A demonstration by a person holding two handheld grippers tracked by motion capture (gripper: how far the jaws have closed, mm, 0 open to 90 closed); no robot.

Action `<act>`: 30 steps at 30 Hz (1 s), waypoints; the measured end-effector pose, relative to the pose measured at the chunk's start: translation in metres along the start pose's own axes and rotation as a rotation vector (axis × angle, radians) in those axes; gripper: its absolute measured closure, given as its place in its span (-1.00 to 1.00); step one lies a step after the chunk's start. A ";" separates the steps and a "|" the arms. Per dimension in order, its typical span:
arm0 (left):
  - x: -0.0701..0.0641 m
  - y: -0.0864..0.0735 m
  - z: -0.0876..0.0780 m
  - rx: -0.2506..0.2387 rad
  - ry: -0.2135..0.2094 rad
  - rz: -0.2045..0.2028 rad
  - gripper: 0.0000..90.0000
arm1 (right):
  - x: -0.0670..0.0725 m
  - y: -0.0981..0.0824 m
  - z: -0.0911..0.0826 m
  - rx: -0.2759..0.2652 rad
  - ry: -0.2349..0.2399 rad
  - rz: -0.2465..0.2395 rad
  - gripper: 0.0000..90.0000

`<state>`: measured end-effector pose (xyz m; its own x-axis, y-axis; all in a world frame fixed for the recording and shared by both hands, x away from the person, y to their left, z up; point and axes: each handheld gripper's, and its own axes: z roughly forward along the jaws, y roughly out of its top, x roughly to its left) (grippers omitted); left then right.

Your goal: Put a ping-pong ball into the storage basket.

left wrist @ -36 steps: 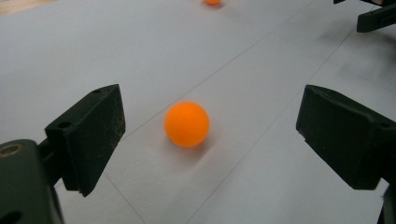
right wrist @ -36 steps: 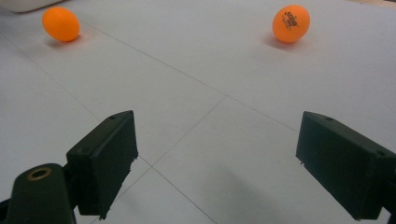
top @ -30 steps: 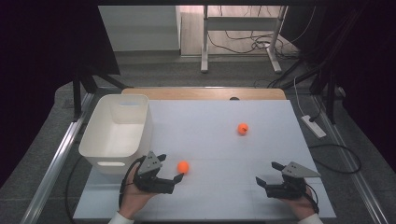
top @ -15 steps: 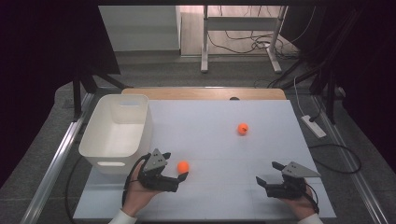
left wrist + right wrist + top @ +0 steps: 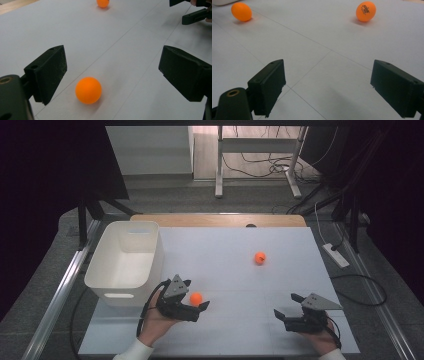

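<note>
An orange ball (image 5: 196,297) (image 5: 88,90) rests on the white table (image 5: 225,265), between the two jaws of my left gripper (image 5: 195,295) (image 5: 113,72). That gripper is open, and its jaws stand clear of the ball on both sides. A second orange ball (image 5: 260,257) (image 5: 103,3) (image 5: 365,11) lies farther back, right of centre. My right gripper (image 5: 288,306) (image 5: 329,85) is open over bare table near the front right, holding nothing. The right gripper view has the first ball (image 5: 241,11) at its far left.
A white plastic bin (image 5: 131,223) stands at the left side of the table, just behind my left hand. A wooden strip (image 5: 215,220) runs along the table's far edge. A power strip (image 5: 336,255) lies on the floor to the right.
My left gripper has slid forward and to the right, so the near ball now lies between its jaws. The right gripper and both balls have stayed put.
</note>
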<state>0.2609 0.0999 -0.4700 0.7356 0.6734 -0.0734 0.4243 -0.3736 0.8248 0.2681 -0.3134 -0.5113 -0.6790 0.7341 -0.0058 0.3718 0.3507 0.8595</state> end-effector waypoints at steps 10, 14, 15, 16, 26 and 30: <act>0.000 0.008 0.017 0.052 0.010 0.025 -0.80 | 0.000 0.000 0.000 0.003 -0.008 -0.001 -0.73; 0.003 0.007 0.021 0.071 0.020 0.018 -0.81 | -0.001 0.000 0.000 0.003 -0.010 -0.001 -0.73; 0.005 0.006 0.023 0.080 0.022 0.009 -0.81 | -0.001 0.000 0.000 0.003 -0.010 -0.001 -0.73; 0.006 0.005 0.025 0.087 0.021 0.000 -0.80 | -0.001 0.000 0.000 0.004 -0.010 -0.001 -0.73; 0.012 -0.005 0.035 0.170 0.043 -0.023 -0.80 | 0.000 -0.001 0.000 0.012 -0.012 -0.007 -0.73; 0.011 -0.006 0.037 0.188 0.055 -0.018 -0.80 | -0.001 -0.001 0.001 0.013 -0.016 -0.005 -0.73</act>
<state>0.2860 0.0860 -0.4964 0.6990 0.7133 -0.0522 0.5322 -0.4700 0.7042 0.2686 -0.3141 -0.5126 -0.6709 0.7413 -0.0187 0.3765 0.3623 0.8526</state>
